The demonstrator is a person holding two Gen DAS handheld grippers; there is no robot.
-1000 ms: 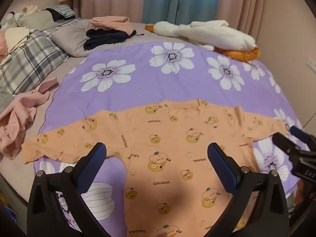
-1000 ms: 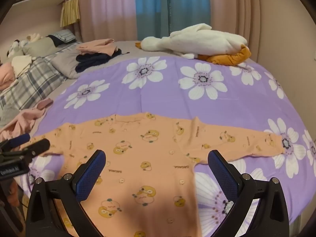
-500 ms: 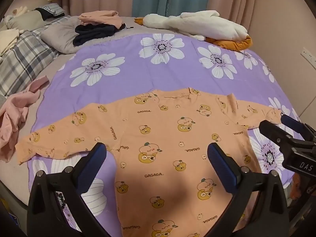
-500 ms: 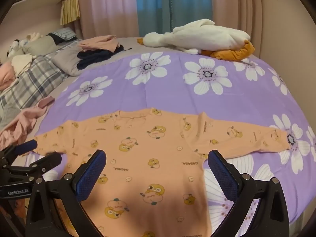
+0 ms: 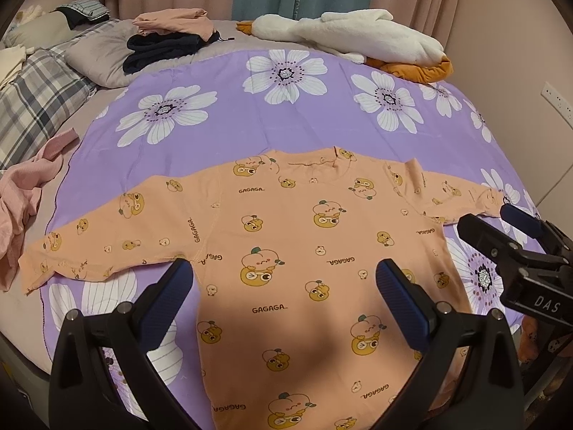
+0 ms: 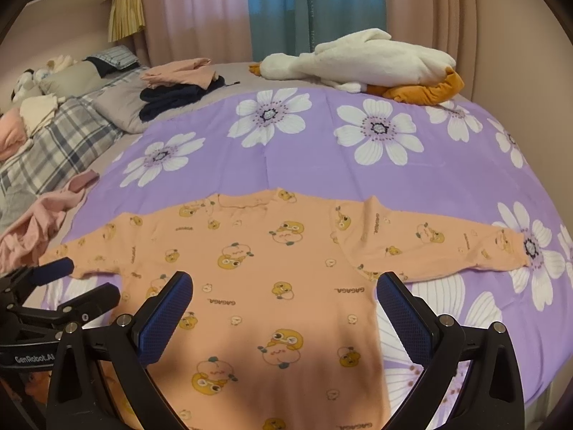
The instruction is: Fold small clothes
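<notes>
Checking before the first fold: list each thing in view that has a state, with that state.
Orange shirt: spread flat, sleeves out, unfolded.
Left gripper: open, holding nothing.
Right gripper: open, holding nothing.
Pink garment: crumpled at the bed's edge.
Pink and navy clothes: folded, stacked.
Plush goose: lying on its side.

Bed point(image 5: 222, 48) under purple flowered sheet point(image 5: 315, 132), orange shirt point(image 5: 286, 251) flat on it, plush goose point(image 5: 358, 36) behind.

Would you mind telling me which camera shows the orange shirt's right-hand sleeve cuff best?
The right wrist view: the orange cartoon-print long-sleeved shirt shows that sleeve whole, out to its cuff. In the left wrist view, the other gripper hides the cuff.
</notes>
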